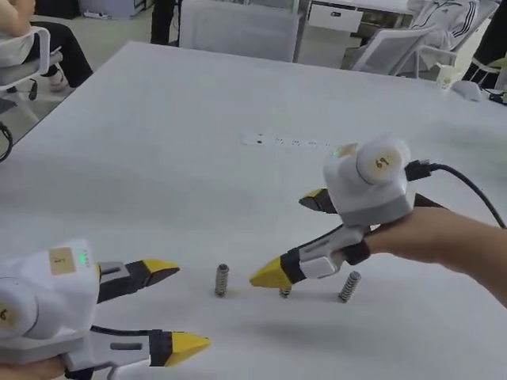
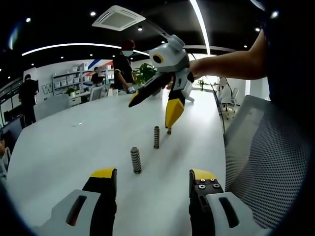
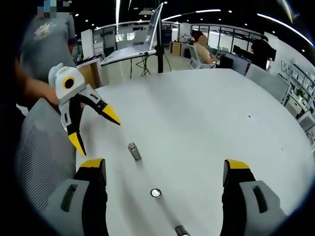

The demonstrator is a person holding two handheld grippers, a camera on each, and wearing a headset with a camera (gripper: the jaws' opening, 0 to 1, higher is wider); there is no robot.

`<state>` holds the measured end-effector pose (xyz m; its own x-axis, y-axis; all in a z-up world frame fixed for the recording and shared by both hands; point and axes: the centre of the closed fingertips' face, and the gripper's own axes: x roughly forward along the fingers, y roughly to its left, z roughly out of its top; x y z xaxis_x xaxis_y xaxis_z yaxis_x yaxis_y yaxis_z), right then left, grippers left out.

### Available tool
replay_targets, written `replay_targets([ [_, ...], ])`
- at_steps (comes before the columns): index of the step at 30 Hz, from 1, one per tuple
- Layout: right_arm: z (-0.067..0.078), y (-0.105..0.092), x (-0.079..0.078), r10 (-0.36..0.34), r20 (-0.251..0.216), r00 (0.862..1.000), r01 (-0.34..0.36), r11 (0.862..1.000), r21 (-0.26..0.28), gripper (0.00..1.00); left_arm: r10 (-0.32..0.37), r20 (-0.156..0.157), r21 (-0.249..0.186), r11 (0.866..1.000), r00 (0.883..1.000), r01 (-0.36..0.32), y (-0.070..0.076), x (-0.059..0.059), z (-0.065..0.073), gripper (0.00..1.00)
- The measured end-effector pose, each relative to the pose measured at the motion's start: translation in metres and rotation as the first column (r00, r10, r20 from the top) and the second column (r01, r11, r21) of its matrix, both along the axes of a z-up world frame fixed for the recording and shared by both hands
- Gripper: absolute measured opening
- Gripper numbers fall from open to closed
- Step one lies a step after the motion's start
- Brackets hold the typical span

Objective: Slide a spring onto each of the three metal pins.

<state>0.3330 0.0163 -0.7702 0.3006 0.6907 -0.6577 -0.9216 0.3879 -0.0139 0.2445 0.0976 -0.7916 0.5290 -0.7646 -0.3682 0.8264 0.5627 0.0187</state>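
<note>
Now | springs [image 1: 222, 279] stand between left tool [image 1: 192, 306], right tool [image 1: 278, 240] | open table [image 1: 198, 119] beyond

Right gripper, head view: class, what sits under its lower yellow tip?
A short pin stands on the table beneath the right gripper. Its top is covered, so a spring cannot be confirmed.

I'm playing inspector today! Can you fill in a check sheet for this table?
Surface: white table, mostly bare.
Job's things: three in a row in the head view; left spring upright, middle spring partly hidden, right spring leaning; pins inside, cannot tell.
Clutter: tiny dark specks.
Grippers: left gripper jaws open, empty; right gripper jaws open, one tip by the middle spring.
Cables: black cable from the right gripper.
Surroundings: chairs, people.
</note>
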Motion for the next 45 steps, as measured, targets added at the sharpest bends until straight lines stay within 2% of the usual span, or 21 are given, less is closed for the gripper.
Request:
replay_targets([
  [12,0.004,-0.026,0.001,-0.068,0.011,0.998,0.068,0.997,0.036,0.99,-0.003,0.002,0.001,1.000,1.000,0.003,-0.002,0.001,0.003,0.55],
  [25,0.011,-0.063,-0.004,-0.167,0.033,0.985,0.164,0.983,0.085,0.99,-0.005,-0.001,0.005,1.000,1.000,0.005,-0.005,-0.002,0.004,0.55],
  [34,0.008,-0.081,-0.014,-0.216,0.027,0.976,0.212,0.971,0.114,0.99,0.002,-0.001,0.000,1.000,1.000,-0.002,-0.006,-0.002,0.006,0.55],
  [45,0.001,-0.095,-0.033,-0.233,0.036,0.972,0.224,0.961,0.162,0.99,0.008,-0.002,-0.002,1.000,1.000,-0.008,-0.006,-0.005,0.009,0.55],
])
